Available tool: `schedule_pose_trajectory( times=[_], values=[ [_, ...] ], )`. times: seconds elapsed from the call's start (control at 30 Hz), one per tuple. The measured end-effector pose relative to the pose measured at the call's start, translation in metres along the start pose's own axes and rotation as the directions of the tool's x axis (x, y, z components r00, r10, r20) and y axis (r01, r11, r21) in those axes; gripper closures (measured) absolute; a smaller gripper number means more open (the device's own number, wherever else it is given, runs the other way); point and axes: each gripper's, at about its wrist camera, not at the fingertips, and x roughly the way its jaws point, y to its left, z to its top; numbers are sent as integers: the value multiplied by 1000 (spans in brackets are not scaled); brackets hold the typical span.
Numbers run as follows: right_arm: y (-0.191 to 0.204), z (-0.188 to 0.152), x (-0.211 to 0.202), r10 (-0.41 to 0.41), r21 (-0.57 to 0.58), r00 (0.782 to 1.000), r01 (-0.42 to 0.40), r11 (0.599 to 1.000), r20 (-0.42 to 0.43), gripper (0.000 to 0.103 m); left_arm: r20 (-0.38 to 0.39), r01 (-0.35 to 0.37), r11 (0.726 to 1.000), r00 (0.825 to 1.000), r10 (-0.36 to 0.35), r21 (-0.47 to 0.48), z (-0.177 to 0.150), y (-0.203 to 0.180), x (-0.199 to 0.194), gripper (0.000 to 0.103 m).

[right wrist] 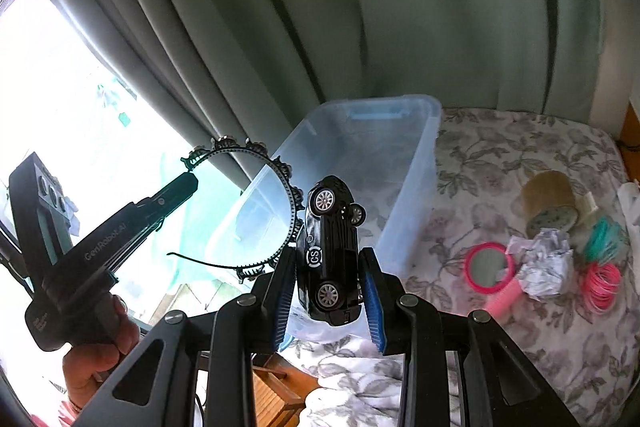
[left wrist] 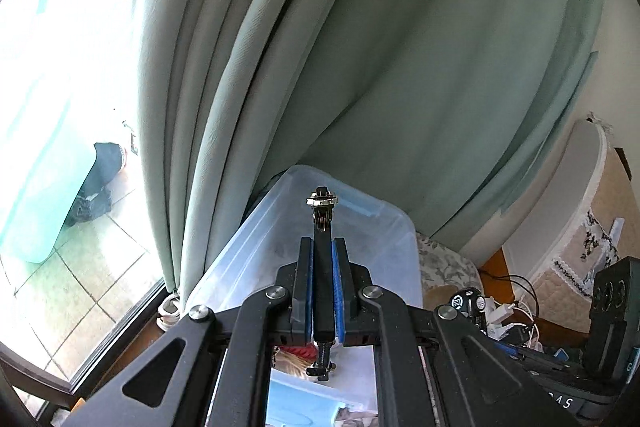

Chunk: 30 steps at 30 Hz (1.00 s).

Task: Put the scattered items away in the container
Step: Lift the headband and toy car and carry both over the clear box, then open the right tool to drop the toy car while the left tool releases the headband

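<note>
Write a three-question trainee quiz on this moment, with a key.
1. True or false: the right claw holds the toy car.
2. What does the left claw grip? A) headband B) mirror C) tape roll
3. Fill in: the pink mirror lies on the floral ____, beside the crumpled paper.

Key: 1 true. 2 A, the black headband, raised beside the clear bin. 3 bedspread.

Glossy black toy car (right wrist: 330, 251), translucent smooth plastic bin (right wrist: 360, 163)
</note>
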Motion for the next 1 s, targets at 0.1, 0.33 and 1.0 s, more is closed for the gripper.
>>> schedule_pose_trajectory(
  times=[0.1, 0.33, 1.0],
  values=[
    [2, 1, 12, -1, -7, 1000, 1, 1000, -27, 69, -20, -13, 1000, 1000, 13, 5, -4, 4, 6, 95],
    [3, 0, 34, 0, -9, 997, -1, 1000, -75, 69, -42, -14, 1000, 999, 14, -8, -9, 16, 15, 95],
    [1, 9, 58, 4, -5, 993, -5, 1000, -119, 69, -67, -17, 999, 998, 14, -45, -5, 23, 33, 95]
  ],
)
